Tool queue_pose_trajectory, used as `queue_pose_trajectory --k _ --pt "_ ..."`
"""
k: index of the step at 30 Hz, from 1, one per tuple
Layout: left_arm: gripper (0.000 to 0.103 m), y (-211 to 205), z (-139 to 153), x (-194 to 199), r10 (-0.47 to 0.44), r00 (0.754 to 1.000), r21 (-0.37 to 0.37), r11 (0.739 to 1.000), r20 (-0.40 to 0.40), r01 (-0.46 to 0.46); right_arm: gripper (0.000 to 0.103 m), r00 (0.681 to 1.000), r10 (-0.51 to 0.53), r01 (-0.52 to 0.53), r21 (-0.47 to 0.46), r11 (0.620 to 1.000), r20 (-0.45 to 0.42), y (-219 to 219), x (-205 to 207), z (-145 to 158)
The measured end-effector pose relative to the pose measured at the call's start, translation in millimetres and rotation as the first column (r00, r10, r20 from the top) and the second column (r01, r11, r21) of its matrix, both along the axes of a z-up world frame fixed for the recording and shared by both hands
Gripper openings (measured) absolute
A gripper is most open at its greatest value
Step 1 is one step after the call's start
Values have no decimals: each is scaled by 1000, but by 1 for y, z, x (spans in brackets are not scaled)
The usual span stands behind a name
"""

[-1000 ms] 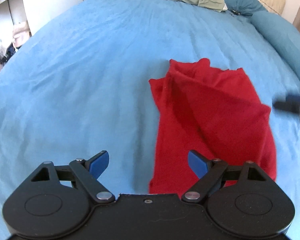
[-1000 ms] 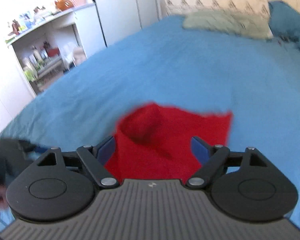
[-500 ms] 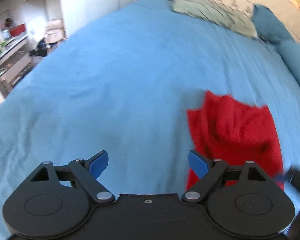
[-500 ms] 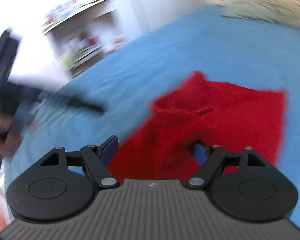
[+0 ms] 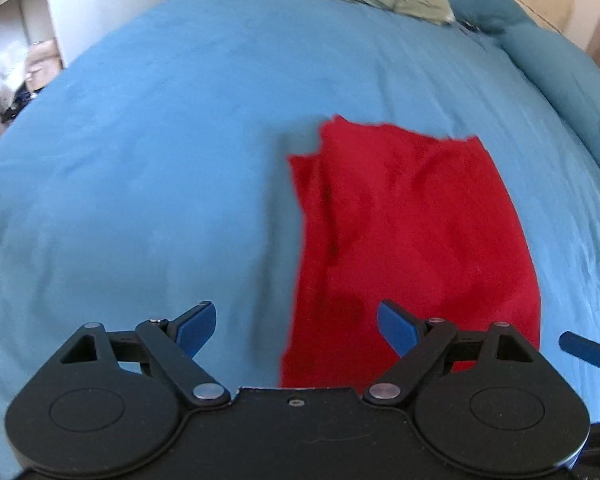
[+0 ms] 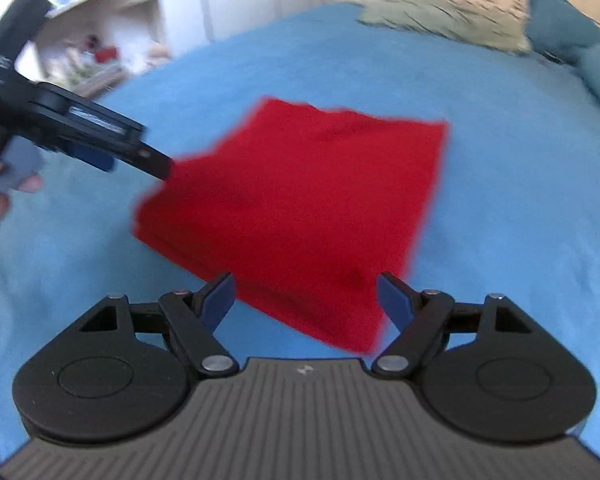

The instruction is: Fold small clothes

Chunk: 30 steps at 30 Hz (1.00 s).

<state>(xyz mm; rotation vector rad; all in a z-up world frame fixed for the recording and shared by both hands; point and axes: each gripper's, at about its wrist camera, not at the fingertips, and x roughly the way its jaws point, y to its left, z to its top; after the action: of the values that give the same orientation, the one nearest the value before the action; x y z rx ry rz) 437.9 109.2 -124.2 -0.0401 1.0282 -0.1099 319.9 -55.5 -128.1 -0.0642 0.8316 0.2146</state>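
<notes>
Right wrist view: pillows (image 6: 448,20) beyond red cloth (image 6: 308,200), tongs (image 6: 305,298) spread.

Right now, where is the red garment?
The red garment lies flat on the blue bedspread, just ahead of both open grippers: right of centre in the left wrist view, centred in the right.

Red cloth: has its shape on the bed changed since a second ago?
Yes. The red cloth now lies flatter on the blue bedspread; the raised bunch at its far-left corner is gone. Both grippers are open.
</notes>
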Motion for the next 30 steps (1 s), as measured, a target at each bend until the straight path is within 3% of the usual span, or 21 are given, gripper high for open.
queue_pose_trajectory --k 5,8,12,18,21,25,30 --pt "91 -10 -25 5 10 1000 84 996 -20 -8 94 990 -139 140 87 986 -17 -36 3 -8" --pt "93 -3 -42 3 36 997 95 995 -61 -30 94 979 -199 202 144 969 -31 -47 5 -13" --pt "96 8 -51 -5 59 995 74 996 -75 -53 93 977 -186 193 66 979 -102 -58 8 -31" --pt "96 7 -55 -11 17 997 118 993 -72 -9 94 989 -105 105 -4 994 -108 -63 3 -33" --pt "94 10 -41 -13 21 996 79 997 -82 -14 95 985 -109 113 24 993 -135 -66 7 -17" --pt "96 3 -4 -13 -53 998 71 996 19 51 97 988 -125 134 92 987 -95 -72 21 19" --pt "98 0 10 25 -112 992 -5 994 57 112 103 983 -159 175 198 965 -95 -83 53 41"
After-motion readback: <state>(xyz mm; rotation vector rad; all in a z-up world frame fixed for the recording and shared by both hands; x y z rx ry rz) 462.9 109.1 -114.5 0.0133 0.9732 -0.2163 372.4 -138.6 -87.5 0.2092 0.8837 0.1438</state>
